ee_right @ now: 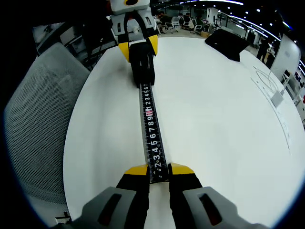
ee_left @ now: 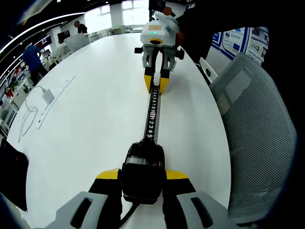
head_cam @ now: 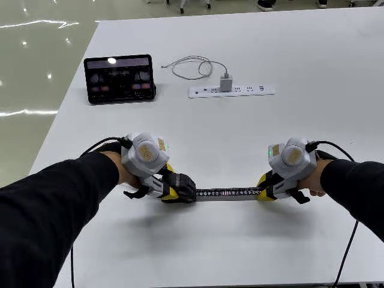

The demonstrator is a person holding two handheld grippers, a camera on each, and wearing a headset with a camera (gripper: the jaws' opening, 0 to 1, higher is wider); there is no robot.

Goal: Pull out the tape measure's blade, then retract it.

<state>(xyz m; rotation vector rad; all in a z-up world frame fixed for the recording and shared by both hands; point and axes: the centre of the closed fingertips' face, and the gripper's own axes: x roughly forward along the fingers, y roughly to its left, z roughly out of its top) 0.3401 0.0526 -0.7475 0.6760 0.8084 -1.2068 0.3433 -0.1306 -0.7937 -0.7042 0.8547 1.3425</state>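
Left gripper clamped on black plastic tape-measure case; right gripper pinches tip of black numbered blade, drawn out flat between them across white tabletop.

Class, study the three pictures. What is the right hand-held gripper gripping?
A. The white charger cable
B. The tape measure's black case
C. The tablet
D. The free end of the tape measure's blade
D: in the right gripper view, the right hand-held gripper is closed on the numbered end of the blade, while the left hand-held gripper holds the black case.
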